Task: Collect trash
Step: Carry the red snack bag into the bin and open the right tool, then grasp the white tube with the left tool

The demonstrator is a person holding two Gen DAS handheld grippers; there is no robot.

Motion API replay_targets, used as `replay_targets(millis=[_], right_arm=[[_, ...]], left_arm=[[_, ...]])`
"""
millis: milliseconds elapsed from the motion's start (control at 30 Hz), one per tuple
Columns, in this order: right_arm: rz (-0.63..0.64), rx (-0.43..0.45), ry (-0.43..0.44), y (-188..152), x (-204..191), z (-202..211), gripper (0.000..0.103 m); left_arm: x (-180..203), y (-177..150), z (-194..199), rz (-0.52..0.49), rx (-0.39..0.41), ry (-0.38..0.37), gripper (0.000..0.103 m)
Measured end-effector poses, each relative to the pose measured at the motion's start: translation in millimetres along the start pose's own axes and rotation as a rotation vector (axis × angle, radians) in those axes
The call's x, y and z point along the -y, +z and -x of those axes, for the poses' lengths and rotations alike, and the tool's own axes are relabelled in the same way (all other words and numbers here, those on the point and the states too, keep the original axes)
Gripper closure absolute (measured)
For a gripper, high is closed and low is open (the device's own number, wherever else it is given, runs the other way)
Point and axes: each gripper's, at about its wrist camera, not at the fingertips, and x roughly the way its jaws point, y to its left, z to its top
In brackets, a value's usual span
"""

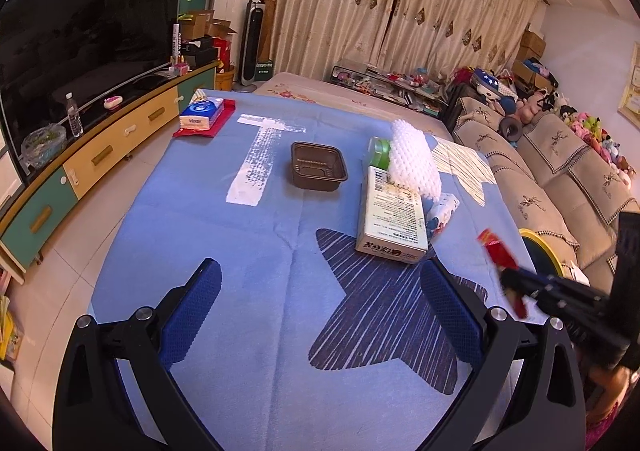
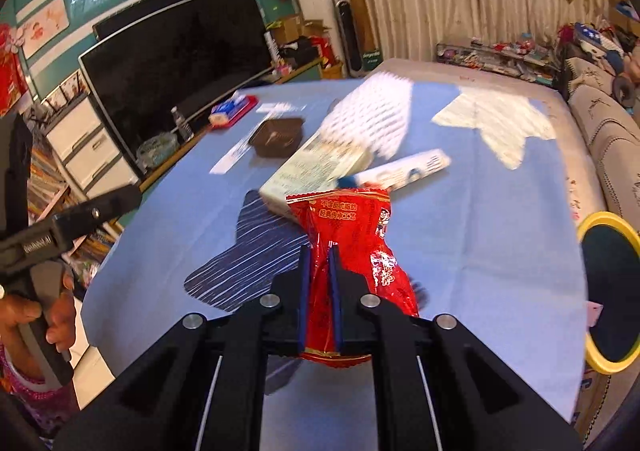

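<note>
Right gripper (image 2: 318,251): fingers pinched tight on the red wrapper (image 2: 352,235), which is held up above the blue cloth (image 2: 500,231); in the left wrist view the same wrapper (image 1: 498,251) shows blurred at the cloth's right side.
Left gripper (image 1: 320,271): fingers spread wide, nothing between them, hanging over the dark star print (image 1: 384,311).
Bin (image 2: 608,291): yellow-rimmed, just past the cloth's right edge, near the wrapper.
Near room: bare blue cloth around the star, out to the near and left edges.
Middle: flat box (image 1: 392,219) lies by the star's far tip, white foam netting (image 1: 414,159) propped on its far end, a small packet (image 1: 442,211) touching its right side.
Brown tray (image 1: 318,167): alone at centre, apart from the box.
Far left corner: tissue pack (image 1: 202,113) near the cloth edge.
Right edge: sofa (image 1: 560,179) beside the table.
</note>
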Motion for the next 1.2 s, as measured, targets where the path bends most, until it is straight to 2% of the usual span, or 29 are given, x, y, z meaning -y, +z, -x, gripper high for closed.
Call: replay_targets(millis=[167,333,533,733,867,1033,1200], right_arm=[[-0.082,0.076,-0.126,9,61,32,0.095],[-0.179,0.101,-0.252,9,128,49,0.095],[-0.313,0.078,-0.38,-6,210,50,0.095],[-0.41,0.025,-0.476,-24,278,39,0.09],[-0.448,0.009,-0.501,-34,300,32,0.086],[-0.453,0.019,-0.498,-40,306,34,0.083],[-0.454,0.01,-0.489,-45,307,31,0.083]], left_arm=[[19,4,-13,-0.033,-0.026,-0.028,0.005],[46,8,-32,-0.085,-0.056,-0.069,0.005],[78,14,-49,-0.132,-0.075,-0.13,0.005],[106,19,-67,-0.206,-0.098,-0.138,0.005],[130,25,-85,-0.282,-0.114,-0.168,0.005],[153,33,-120,-0.349,-0.183,-0.226,0.006],[178,38,-150,-0.428,-0.221,-0.225,0.011]])
